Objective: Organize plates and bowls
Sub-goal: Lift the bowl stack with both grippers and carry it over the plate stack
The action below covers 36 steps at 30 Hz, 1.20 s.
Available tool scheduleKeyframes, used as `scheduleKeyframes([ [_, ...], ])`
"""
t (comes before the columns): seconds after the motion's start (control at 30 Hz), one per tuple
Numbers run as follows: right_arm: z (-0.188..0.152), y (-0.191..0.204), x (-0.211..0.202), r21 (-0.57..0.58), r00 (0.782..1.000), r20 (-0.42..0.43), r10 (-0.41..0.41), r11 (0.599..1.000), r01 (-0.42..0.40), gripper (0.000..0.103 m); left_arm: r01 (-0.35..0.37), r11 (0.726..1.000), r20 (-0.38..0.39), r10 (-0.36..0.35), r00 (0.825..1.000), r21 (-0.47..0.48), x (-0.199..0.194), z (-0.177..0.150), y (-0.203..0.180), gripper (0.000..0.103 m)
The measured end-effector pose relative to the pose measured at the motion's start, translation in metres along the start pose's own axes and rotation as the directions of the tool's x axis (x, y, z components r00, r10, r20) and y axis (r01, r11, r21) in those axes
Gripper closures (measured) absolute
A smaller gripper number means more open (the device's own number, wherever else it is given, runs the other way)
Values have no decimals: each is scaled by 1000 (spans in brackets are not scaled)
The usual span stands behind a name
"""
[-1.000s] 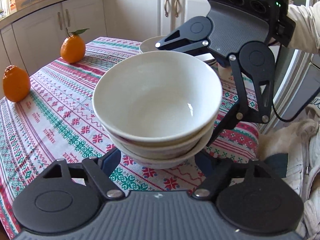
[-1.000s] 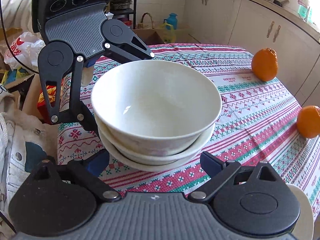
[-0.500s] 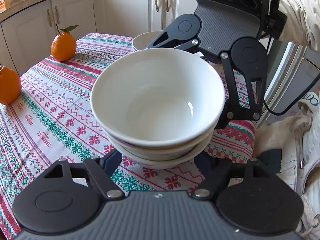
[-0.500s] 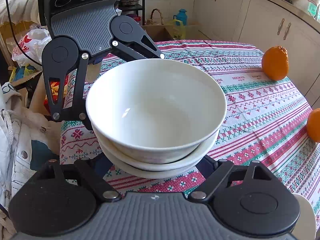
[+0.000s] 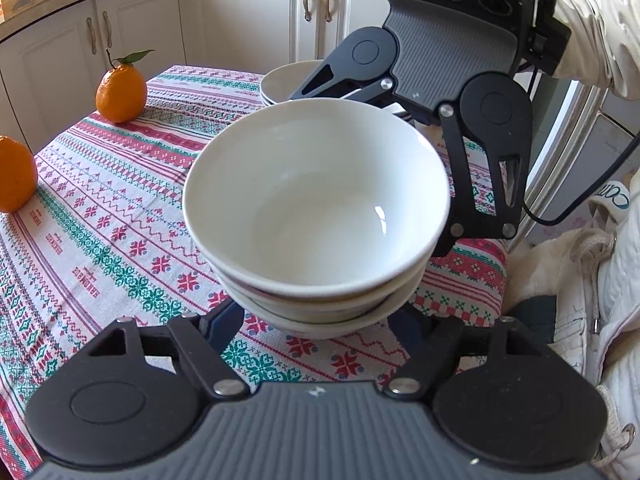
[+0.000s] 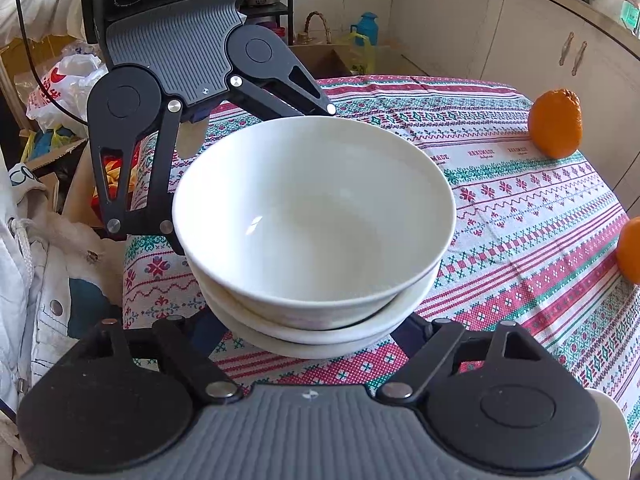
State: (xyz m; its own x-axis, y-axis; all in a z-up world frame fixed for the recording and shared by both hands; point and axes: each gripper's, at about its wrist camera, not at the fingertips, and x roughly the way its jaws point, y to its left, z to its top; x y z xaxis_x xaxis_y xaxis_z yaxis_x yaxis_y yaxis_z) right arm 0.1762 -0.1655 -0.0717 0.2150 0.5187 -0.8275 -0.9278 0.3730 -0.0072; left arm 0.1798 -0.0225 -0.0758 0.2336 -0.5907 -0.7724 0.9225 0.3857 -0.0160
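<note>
A stack of three white bowls [image 5: 316,200] fills the middle of both views, over the patterned tablecloth [image 5: 100,216]. My left gripper [image 5: 316,322] reaches under it from the near side, its two fingers pressed against the lowest bowl's base. From the opposite side my right gripper [image 6: 312,330] has its jaws closing on the same bowl stack [image 6: 312,216], fingers tucked under the lowest rim. All fingertips are hidden beneath the bowls. Whether the stack rests on the cloth or hangs just above it is not clear.
White plates [image 5: 280,80] sit stacked behind the bowls, and a white plate edge [image 6: 608,420] shows at the lower right. Two oranges [image 5: 120,88] [image 5: 14,176] lie on the cloth's far side. Cabinets [image 5: 248,20] ring the table; a sleeve [image 5: 592,40] holds the right gripper.
The right gripper's fingers have drawn in from wide apart to the base of the bowl stack. The left gripper and the stack have barely shifted.
</note>
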Motion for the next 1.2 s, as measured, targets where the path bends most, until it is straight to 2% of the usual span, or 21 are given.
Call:
scheduleKeyframes([
  [0.3,3,-3,-3,20,1000,-7,7,1000,-7,15,-19,1000,7,19,1000,5,-6,3,-6,25],
  [0.6,0,-12,-29,12,1000,24,-20,1000,20,15,-34,999,31,33,999,5,-11,23,-8,25],
  [0.87,-20,-30,-71,17,995,35,-95,995,94,15,-25,999,64,22,998,45,3,69,-11,25],
  [1.2,-70,-69,-118,95,978,9,-210,973,208,15,21,992,105,-34,994,127,57,137,-8,25],
])
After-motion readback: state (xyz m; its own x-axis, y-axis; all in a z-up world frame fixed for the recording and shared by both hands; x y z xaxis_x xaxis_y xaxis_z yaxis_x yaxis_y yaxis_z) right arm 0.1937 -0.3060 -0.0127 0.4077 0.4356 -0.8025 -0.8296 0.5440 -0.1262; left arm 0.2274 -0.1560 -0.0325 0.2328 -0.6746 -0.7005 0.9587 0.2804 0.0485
